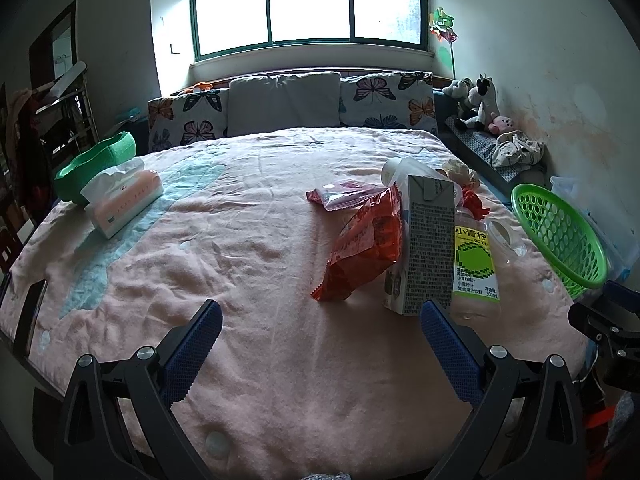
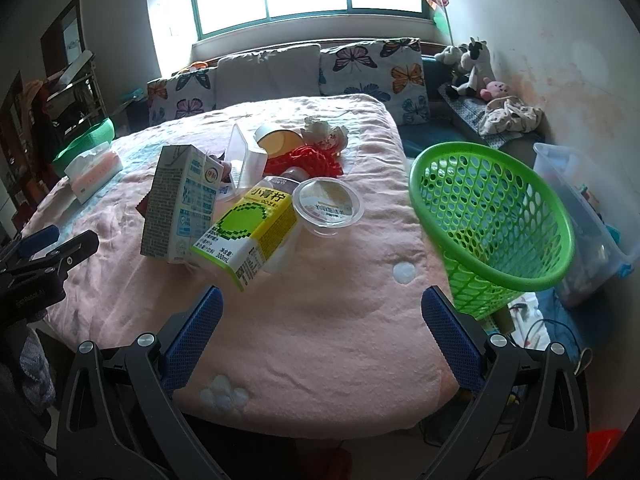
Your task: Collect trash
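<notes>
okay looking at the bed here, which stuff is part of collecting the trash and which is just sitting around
Belongs to the job:
green perforated plastic basket
grey-white milk carton
yellow-green labelled clear drink bottle
clear plastic lidded cup
red crinkled snack wrapper
red foam fruit net

Just lying about:
pink tissue pack
butterfly-print pillows
plush toys

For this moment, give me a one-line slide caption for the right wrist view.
Open right gripper faces trash on a pink blanket: milk carton, lime drink bottle, clear cup, beside a green basket.
</notes>
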Demonstrator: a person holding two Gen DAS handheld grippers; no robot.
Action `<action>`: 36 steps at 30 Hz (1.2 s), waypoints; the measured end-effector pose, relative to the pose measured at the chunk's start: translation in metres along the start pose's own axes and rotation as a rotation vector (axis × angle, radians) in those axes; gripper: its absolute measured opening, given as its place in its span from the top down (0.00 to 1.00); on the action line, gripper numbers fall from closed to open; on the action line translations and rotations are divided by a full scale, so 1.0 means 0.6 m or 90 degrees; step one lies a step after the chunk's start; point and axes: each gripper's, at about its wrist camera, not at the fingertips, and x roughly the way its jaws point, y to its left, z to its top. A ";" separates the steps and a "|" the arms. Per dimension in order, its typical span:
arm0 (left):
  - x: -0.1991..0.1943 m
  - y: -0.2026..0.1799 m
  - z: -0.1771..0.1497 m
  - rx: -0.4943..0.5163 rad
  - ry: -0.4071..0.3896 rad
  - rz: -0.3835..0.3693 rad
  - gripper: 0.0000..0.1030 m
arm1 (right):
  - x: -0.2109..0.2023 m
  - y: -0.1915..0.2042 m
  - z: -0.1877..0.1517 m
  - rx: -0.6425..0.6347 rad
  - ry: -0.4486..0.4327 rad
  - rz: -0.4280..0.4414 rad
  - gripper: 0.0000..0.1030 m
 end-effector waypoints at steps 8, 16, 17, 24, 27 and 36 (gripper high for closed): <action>0.001 0.000 0.000 -0.001 0.002 0.000 0.07 | 0.003 0.001 0.005 0.000 -0.003 0.004 0.04; 0.004 0.000 0.003 -0.003 0.004 -0.002 0.07 | 0.003 0.001 0.006 -0.002 -0.005 0.004 0.04; 0.004 0.000 0.003 -0.003 0.004 -0.002 0.07 | 0.004 0.000 0.007 -0.002 -0.006 0.003 0.04; 0.009 0.000 0.006 -0.003 0.003 -0.002 0.07 | 0.004 -0.003 0.010 0.001 -0.009 0.005 0.04; 0.010 0.000 0.007 -0.005 0.005 -0.003 0.07 | 0.005 -0.004 0.010 0.000 -0.009 0.006 0.04; 0.016 0.000 0.015 -0.009 0.005 -0.008 0.07 | 0.008 -0.006 0.014 -0.002 -0.013 0.008 0.04</action>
